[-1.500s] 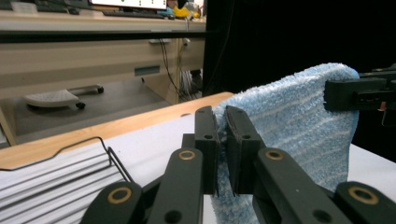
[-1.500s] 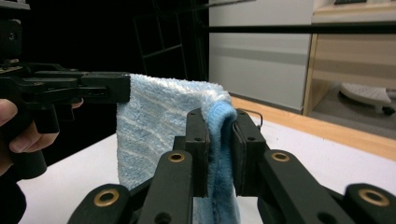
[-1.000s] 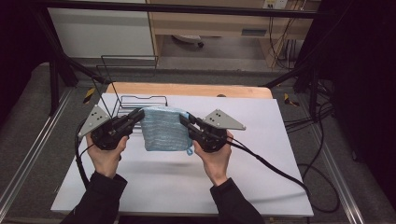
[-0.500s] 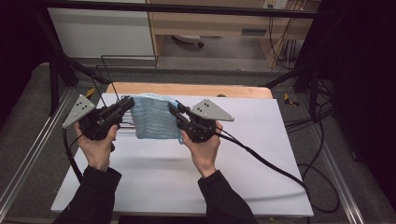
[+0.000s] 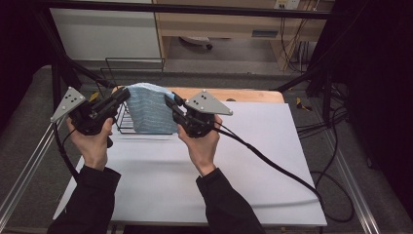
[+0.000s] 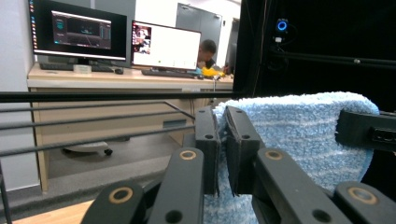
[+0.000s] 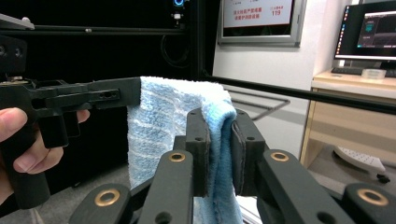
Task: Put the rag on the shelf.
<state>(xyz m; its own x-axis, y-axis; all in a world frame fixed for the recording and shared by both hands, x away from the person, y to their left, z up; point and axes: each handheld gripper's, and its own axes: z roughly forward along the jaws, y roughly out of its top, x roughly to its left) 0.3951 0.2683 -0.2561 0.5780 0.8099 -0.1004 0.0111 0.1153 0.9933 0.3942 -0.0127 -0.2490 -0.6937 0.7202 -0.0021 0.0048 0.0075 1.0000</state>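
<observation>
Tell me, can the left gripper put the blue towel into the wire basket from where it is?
Probably yes. The left gripper and right gripper hold the blue towel up right over the wire basket, whose top looks open, with nothing seen in between.

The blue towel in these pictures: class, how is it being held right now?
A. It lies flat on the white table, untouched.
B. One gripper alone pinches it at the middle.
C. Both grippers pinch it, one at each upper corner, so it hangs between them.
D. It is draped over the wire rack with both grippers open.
C: the blue towel hangs between the left gripper and the right gripper, each gripper's fingers shut on an upper corner.
</observation>
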